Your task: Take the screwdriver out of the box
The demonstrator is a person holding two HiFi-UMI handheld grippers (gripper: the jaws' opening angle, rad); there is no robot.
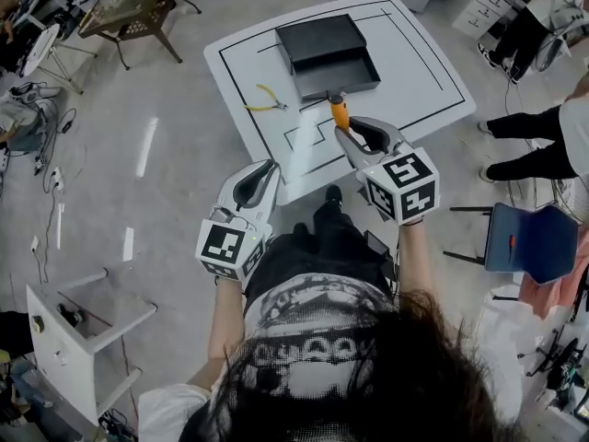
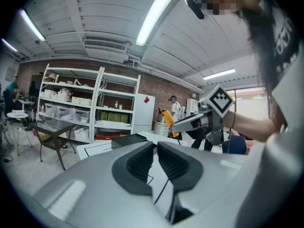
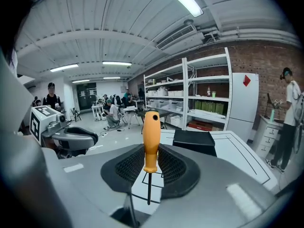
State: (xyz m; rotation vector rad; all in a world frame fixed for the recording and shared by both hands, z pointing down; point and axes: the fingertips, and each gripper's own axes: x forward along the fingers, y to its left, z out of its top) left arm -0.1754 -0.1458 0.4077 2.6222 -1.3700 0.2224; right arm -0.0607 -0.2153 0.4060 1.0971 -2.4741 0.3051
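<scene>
A screwdriver with an orange handle is clamped in my right gripper, held in the air over the near part of the white table. In the right gripper view the screwdriver stands upright between the pads, its dark shaft pointing back toward the camera. The open black box sits on the table just beyond it. My left gripper hovers off the table's near-left edge; its jaws are together with nothing in them. From the left gripper view the right gripper and screwdriver show ahead.
Yellow pliers lie on the table left of the box. A blue chair and a standing person are at the right. A white shelf unit stands lower left, a metal table at the far left.
</scene>
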